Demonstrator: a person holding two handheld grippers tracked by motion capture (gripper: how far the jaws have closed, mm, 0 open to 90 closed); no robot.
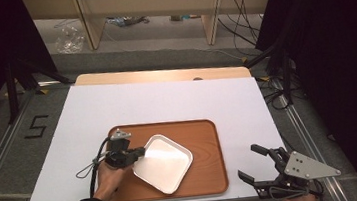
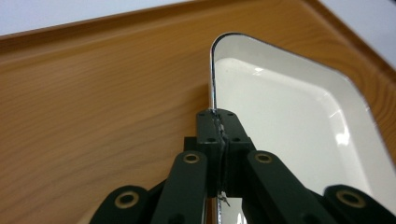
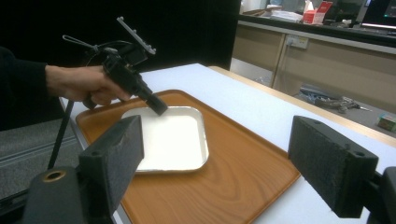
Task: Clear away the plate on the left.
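Observation:
A white square enamel dish [image 1: 163, 162] lies on a brown wooden tray [image 1: 206, 148] at the table's near side. My left gripper [image 1: 141, 152] is shut on the dish's left rim; in the left gripper view the jaws pinch the thin rim of the dish [image 2: 289, 121] over the tray [image 2: 93, 116]. The right gripper view shows the same grip, with the left gripper [image 3: 159, 108] on the dish [image 3: 173, 135] and the tray [image 3: 243, 177] under it. My right gripper [image 1: 258, 162] stands open off the tray's right corner, nothing between its pads [image 3: 331, 163].
The tray rests on a white sheet [image 1: 166, 101] that covers the table [image 1: 163, 74]. Wooden furniture legs and cables stand on the floor beyond the far edge. Dark stands flank the table on both sides.

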